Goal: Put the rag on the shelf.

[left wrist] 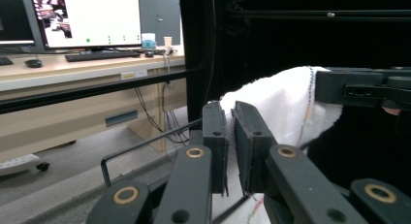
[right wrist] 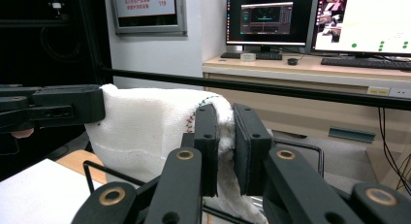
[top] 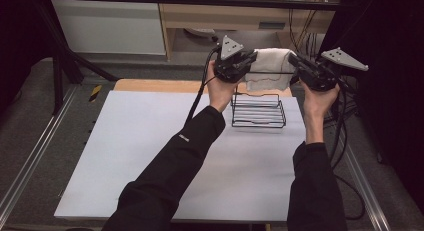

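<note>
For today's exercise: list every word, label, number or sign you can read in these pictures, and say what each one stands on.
Nothing can be read for certain.
Wall sign: red lines of text, too blurred to read.
Monitors: screen text too small.
Sleeve: small white logo, illegible.
Desk-edge label: too small.

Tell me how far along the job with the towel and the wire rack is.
Done: the white towel is off the table, each end pinched, by the left gripper and by the right gripper. In hand: it is held stretched between them, above the far end of the wire rack. Left, judging by the setup: lowering it over the rack's top rail and letting go.
</note>
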`<state>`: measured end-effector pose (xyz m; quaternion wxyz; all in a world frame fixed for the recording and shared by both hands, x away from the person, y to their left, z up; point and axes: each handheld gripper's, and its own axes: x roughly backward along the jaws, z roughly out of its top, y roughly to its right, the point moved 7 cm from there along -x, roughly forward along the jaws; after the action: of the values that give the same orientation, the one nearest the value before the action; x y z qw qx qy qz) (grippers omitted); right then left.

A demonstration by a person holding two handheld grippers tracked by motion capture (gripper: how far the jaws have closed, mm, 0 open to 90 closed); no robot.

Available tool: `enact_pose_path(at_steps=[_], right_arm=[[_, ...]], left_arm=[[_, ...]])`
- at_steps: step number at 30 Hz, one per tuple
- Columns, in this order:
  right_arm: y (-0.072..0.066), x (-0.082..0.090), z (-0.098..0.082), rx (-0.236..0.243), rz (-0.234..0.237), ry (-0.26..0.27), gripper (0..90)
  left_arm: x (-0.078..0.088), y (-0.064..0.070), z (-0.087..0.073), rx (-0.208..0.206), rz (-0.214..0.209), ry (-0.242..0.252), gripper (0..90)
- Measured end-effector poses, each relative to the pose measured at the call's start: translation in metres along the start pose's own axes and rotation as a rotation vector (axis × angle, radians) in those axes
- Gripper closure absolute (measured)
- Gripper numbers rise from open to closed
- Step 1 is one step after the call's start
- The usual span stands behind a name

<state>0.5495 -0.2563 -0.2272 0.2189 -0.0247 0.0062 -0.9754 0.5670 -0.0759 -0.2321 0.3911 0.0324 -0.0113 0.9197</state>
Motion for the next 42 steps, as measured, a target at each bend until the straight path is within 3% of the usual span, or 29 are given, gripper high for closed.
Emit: enact_pose_path(at_steps=[14, 34, 42], right_arm=[[-0.01, 0.018, -0.011, 0.018, 0.018, -0.023, 80.3], [-0.018, 0.032, -0.035, 0.041, 0.048, -0.059, 80.3], [-0.018, 0.034, -0.037, 0.047, 0.051, -0.06, 80.5]], left_arm=[[0.014, 0.012, -0.01, -0.007, -0.037, -0.041, 82.9], [0.026, 0.019, -0.027, -0.015, -0.072, -0.125, 80.3], [0.038, 0.015, -0.015, -0.012, -0.063, -0.149, 70.7]])
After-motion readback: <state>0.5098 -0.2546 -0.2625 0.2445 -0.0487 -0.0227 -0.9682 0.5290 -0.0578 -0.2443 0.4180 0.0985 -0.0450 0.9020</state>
